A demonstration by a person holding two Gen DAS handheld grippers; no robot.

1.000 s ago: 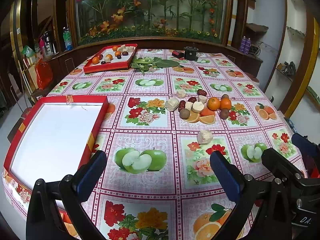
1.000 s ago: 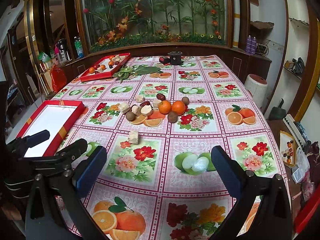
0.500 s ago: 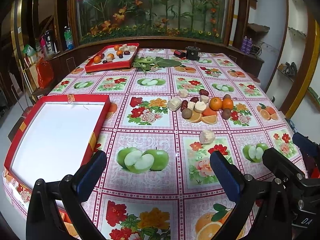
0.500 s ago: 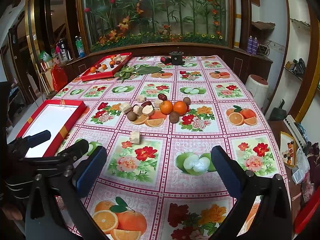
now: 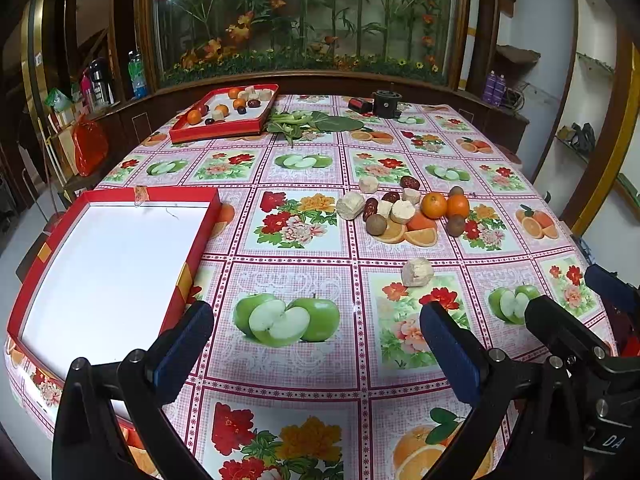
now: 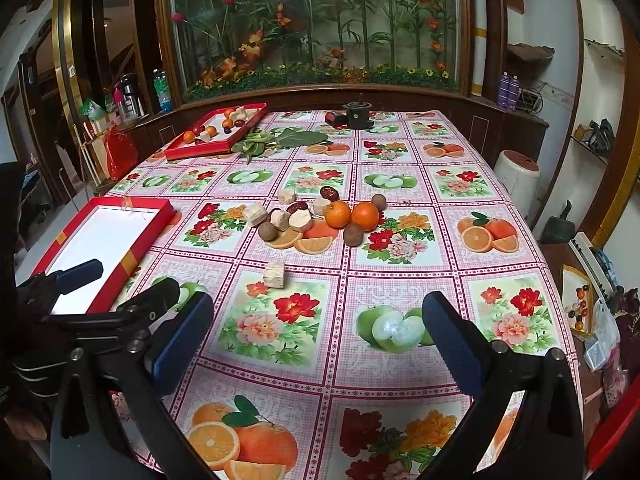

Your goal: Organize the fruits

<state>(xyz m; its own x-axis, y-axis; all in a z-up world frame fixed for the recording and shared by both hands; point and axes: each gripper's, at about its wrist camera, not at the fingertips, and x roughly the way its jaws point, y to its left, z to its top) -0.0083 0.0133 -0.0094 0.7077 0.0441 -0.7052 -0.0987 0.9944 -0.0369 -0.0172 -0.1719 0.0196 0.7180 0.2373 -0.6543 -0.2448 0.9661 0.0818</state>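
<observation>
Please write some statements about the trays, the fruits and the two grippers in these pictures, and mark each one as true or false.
1. The near tray holds no fruit. True.
2. The left gripper is shut on an orange. False: it is open and holds nothing.
3. Two oranges lie side by side in the pile. True.
4. The far tray is bare. False: it holds oranges and other pieces.
5. One pale piece lies apart from the pile, nearer the grippers. True.
6. The right gripper touches the pile. False: it is open, well short of it.
</observation>
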